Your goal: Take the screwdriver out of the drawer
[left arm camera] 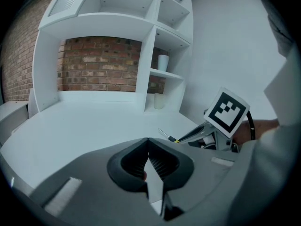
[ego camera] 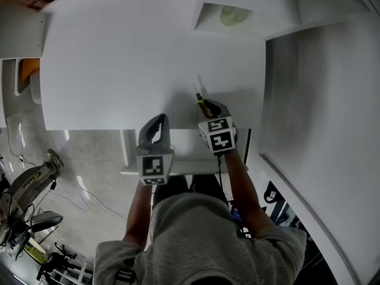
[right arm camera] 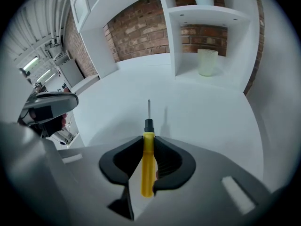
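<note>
Yellow round-handled screwdriver (right arm camera: 147, 166) clamped in right gripper (right arm camera: 148, 137); ribbed-padded left gripper (left arm camera: 148, 140) closed, empty.

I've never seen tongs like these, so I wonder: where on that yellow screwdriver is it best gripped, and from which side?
Probably by the yellow handle, coming from its butt end with one jaw on each side: it is the thick, straight part, while the metal shaft is thin. The right gripper holds the screwdriver that way, shaft pointing ahead over the white desk.
</note>
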The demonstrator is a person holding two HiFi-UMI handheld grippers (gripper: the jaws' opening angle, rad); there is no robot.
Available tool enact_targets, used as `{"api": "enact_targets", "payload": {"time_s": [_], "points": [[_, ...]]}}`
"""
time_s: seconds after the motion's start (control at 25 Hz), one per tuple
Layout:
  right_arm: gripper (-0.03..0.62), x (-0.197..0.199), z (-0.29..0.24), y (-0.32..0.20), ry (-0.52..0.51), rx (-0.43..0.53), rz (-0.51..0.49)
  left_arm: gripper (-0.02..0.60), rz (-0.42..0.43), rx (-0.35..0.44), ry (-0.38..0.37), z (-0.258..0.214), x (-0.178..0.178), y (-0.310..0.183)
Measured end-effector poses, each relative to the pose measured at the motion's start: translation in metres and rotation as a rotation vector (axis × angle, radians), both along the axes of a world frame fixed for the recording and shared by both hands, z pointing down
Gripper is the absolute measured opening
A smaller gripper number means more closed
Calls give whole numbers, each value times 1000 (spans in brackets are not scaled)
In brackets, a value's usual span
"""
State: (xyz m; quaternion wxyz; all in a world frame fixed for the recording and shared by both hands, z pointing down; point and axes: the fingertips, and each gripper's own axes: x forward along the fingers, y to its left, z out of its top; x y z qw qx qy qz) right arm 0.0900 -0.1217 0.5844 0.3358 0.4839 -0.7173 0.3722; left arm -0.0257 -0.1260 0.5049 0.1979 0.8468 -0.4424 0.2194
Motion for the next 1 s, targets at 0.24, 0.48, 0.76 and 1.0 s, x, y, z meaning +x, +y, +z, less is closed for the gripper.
{"api": "enact_targets", "payload": {"time_s": [0.24, 0.48, 0.76, 1.0], "points": [[78, -1, 9, -5, 5, -16, -3, 12, 3, -13, -1, 7, 0, -4], [78, -2, 13, -7, 13, -26, -5, 12, 6, -1, 0, 9, -2, -6], [80, 0, 16, -6, 26, -34, -9, 12, 6, -4, -4, 8, -3, -6], [80, 0, 18, -4, 36, -39, -8, 12, 8, -8, -5, 9, -5, -6]]}}
